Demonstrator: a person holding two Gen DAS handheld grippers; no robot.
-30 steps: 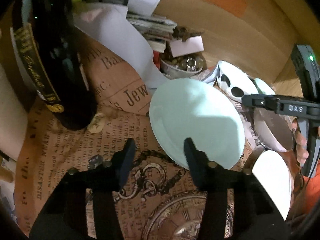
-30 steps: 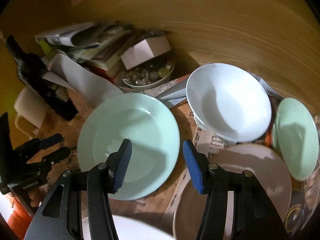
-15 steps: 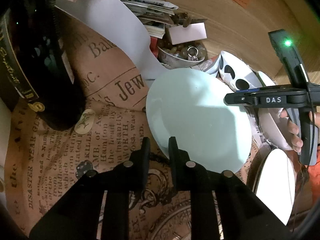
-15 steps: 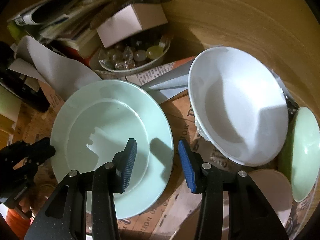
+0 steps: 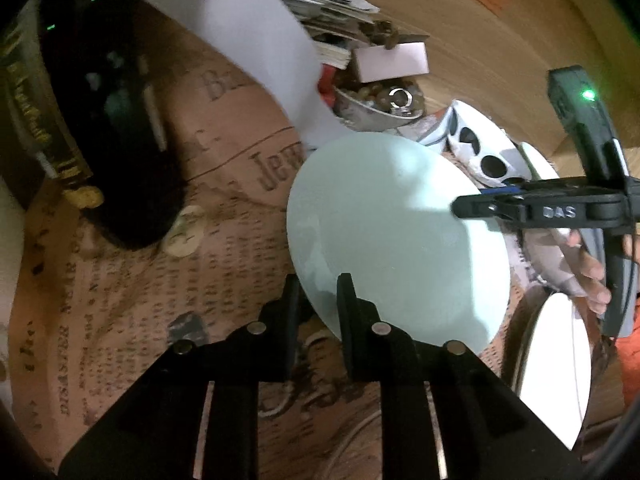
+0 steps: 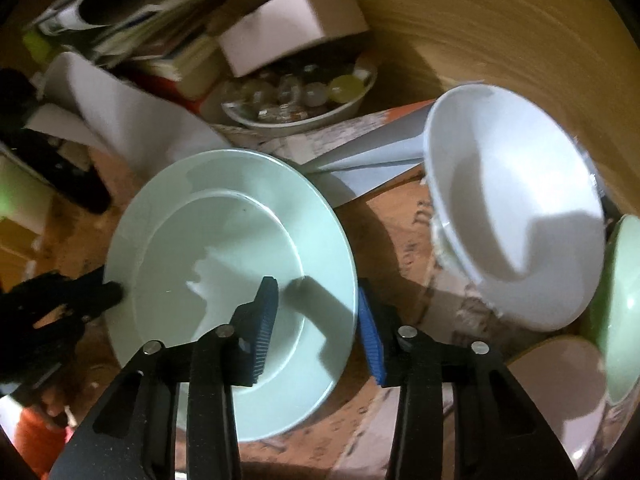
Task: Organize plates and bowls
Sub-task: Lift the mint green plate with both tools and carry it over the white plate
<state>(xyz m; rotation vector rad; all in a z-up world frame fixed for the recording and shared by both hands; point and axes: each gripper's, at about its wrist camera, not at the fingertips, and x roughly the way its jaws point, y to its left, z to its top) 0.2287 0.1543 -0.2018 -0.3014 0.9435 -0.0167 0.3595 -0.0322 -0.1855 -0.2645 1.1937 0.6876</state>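
A pale mint plate (image 5: 392,236) (image 6: 224,256) lies on the newspaper-print cloth. My left gripper (image 5: 318,284) is shut on the plate's near-left rim, one finger over and one under. My right gripper (image 6: 316,312) is open and straddles the plate's right rim, with its blue pads (image 6: 266,312) either side. A white deep bowl (image 6: 516,208) stands to the right on a stack. A green plate (image 6: 624,308) and a pinkish plate (image 6: 560,384) lie at the far right. A white plate (image 5: 556,364) lies by the mint plate's near side.
A dark wine bottle (image 5: 108,112) stands left on the cloth (image 5: 120,300). A dish of glass beads (image 6: 300,100), a small pink box (image 6: 292,28) and stacked papers (image 6: 132,16) crowd the back. A curved wooden wall (image 6: 500,20) rises behind.
My left gripper closed and moved onto the mint plate's rim. My right gripper moved forward and down until its open fingers straddle the plate's right rim.
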